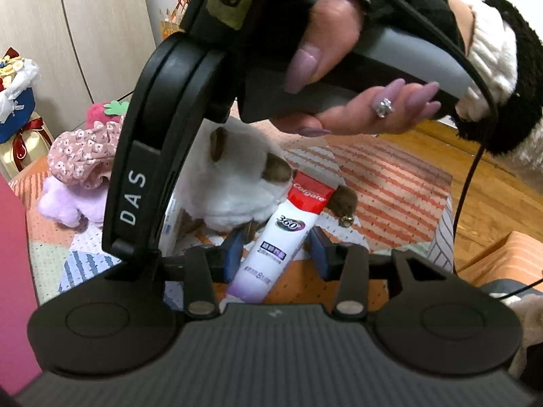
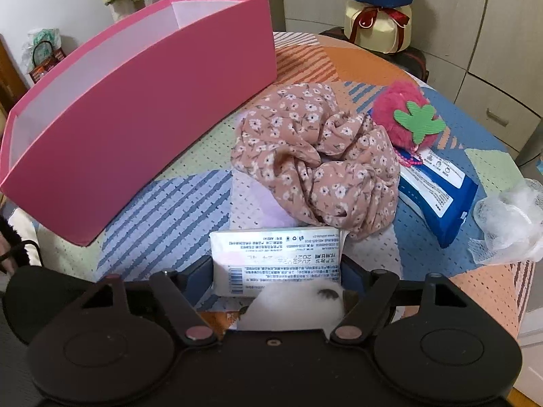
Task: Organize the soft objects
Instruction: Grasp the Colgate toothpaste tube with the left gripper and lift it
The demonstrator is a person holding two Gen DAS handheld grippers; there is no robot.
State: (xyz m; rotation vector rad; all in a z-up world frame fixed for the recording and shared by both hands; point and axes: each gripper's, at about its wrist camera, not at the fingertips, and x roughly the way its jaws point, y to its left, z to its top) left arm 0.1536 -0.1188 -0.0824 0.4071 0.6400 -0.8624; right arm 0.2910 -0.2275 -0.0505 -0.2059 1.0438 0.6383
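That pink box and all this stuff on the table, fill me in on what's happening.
A person works a handheld gripper in each hand. The left gripper has a Colgate toothpaste tube between its fingers, with a white plush toy just beyond. The right gripper frames a white tissue pack. The pink box looks empty as far as visible; the floral cloth, strawberry plush and blue wipes pack lie on the table.

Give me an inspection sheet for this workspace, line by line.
Surface: round table under a patchwork cloth.
Job's things: pink box open, inside hidden; floral scrunchie; strawberry plush; white plush toy; toothpaste tube; tissue pack.
Clutter: blue wipes pack, white netting.
Grippers: left gripper jaws open around the toothpaste; right gripper jaws either side of the tissue pack, contact unclear.
Cables: black cable hanging from the right handle.
Surroundings: cabinets, wrapped bouquet.
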